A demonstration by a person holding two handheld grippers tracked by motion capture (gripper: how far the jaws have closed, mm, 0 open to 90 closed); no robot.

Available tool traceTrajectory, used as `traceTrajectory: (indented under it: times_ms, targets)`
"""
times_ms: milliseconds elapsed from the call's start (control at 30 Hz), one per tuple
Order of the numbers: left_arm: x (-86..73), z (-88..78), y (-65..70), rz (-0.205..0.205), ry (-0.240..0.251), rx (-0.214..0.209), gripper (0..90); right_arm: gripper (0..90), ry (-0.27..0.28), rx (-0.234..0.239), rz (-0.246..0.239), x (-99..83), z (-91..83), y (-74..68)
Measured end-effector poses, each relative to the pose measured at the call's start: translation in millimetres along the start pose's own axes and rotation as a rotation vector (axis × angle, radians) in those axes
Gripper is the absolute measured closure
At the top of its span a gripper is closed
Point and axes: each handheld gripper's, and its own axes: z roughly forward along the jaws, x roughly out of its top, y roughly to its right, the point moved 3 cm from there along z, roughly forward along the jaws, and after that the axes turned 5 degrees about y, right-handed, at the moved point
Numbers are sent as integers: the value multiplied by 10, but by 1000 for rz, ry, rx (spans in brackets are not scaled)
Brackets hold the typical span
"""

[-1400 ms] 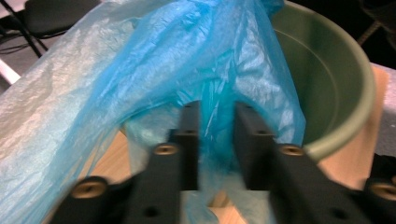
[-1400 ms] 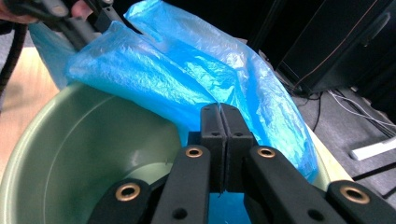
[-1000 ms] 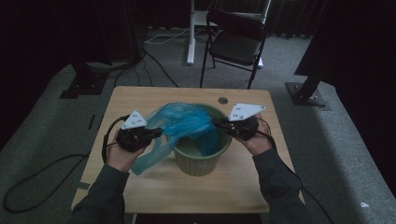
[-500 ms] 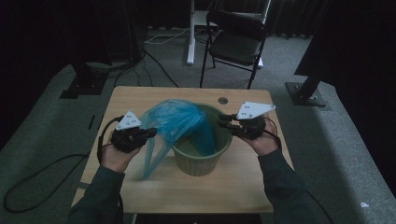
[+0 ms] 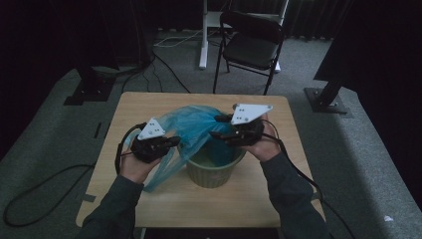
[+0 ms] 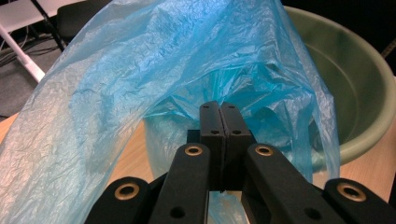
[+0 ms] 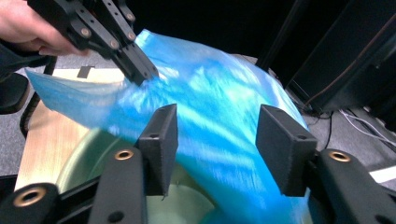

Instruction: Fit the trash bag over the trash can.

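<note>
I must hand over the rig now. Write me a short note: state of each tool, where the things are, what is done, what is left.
Left tool: shut on the blue bag, pinching its film.
Right tool: jaws have just been opening; the bag lies between them, not pinched.
Green bin: stands on the table, with the bag draped over its left rim, partly inside.
Done: bag brought to the bin.
Left: probably spread the bag mouth around the rim.
</note>
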Motion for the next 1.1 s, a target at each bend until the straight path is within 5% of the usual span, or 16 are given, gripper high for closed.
traceTrajectory:
  times_ms: [200,267,367,500,667,867,1100]
  targets:
    - [17,32,41,7,6,-9,895,432,-46,99,-55,70,248,-132]
    - [10,29,47,10,6,-9,895,558,-88,101,-76,53,326,-168]
    - [-19,23,41,7,1,-5,895,776,-108,62,-77,26,351,-160]
    - [-71,-18,-7,-12,4,6,895,891,-117,-1,-43,-10,271,-76]
    - [-159,-95,-87,-38,0,29,895,897,-128,-65,-20,-78,141,8]
    - [-268,-187,-186,-67,-11,61,895,899,-143,-172,63,-345,-156,179]
    - [-289,-171,-194,-73,-18,57,895,899,-126,-224,127,-503,-415,286]
